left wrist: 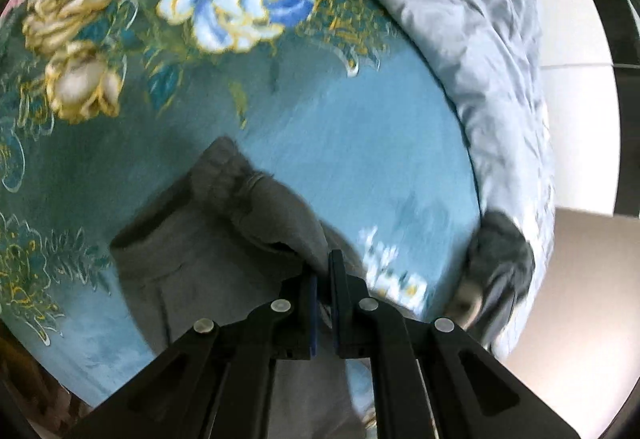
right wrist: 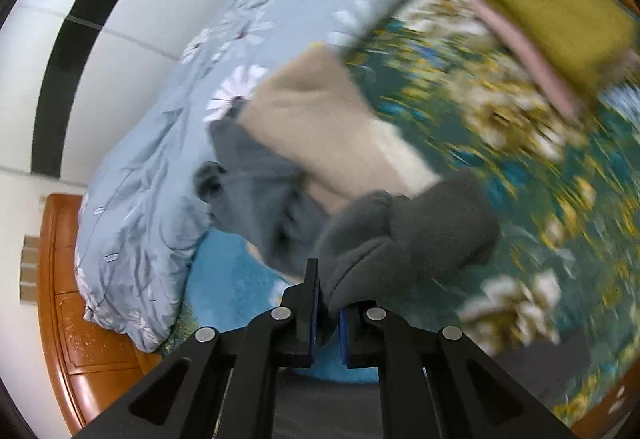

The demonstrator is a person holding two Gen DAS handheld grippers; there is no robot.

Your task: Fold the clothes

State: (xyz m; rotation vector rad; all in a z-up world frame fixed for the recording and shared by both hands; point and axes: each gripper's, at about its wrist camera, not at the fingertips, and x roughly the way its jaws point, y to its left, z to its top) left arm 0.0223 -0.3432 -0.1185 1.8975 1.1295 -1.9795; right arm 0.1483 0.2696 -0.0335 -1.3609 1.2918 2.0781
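Observation:
A grey garment (left wrist: 224, 239) hangs over the blue floral bedspread (left wrist: 360, 143) in the left wrist view. My left gripper (left wrist: 323, 279) is shut on an edge of it, the cloth pinched between the pads. In the right wrist view my right gripper (right wrist: 329, 303) is shut on another part of the grey garment (right wrist: 416, 227), which bunches up in front of the jaws above the bedspread (right wrist: 520, 199). The view is blurred by motion.
A pale blue flowered duvet (right wrist: 224, 87) lies heaped along the bed's side, also in the left wrist view (left wrist: 480, 39). A beige garment (right wrist: 320, 119) and a blue-grey one (right wrist: 256, 175) lie by it. Folded olive and pink clothes (right wrist: 560, 15) sit farther off. An orange wooden bed frame (right wrist: 80, 311) edges the bed.

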